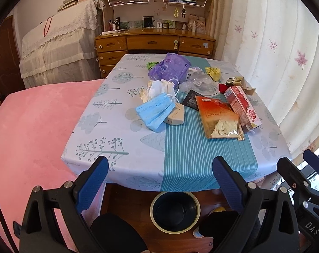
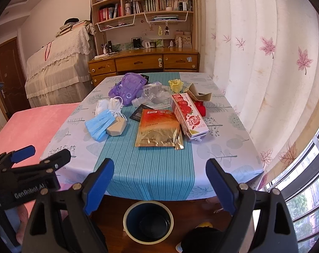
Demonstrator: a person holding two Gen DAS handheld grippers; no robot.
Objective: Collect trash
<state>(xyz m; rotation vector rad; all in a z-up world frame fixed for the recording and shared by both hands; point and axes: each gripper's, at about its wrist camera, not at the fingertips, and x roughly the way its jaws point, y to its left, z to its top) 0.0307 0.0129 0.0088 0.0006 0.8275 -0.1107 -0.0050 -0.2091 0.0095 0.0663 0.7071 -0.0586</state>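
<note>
Trash lies on the table (image 1: 138,147): blue face masks (image 1: 155,110), a beige box (image 1: 176,116), an orange-gold pouch (image 1: 218,117), a red milk carton (image 1: 242,105), a purple bag (image 1: 170,66), white masks (image 1: 161,87). They also show in the right wrist view: masks (image 2: 97,125), pouch (image 2: 158,128), carton (image 2: 189,116). A dark bin (image 1: 175,210) stands on the floor under the near table edge and shows in the right wrist view (image 2: 148,221). My left gripper (image 1: 159,181) and right gripper (image 2: 159,181) are open, empty, above the bin.
A pink bed (image 1: 32,130) lies left of the table. A curtain (image 1: 275,52) hangs on the right, a window (image 2: 307,189) beyond it. A wooden desk with bookshelves (image 1: 155,42) stands behind the table. Clear plastic packaging (image 1: 201,84), a yellow wrapper (image 1: 213,72) and small boxes (image 1: 237,81) lie further back.
</note>
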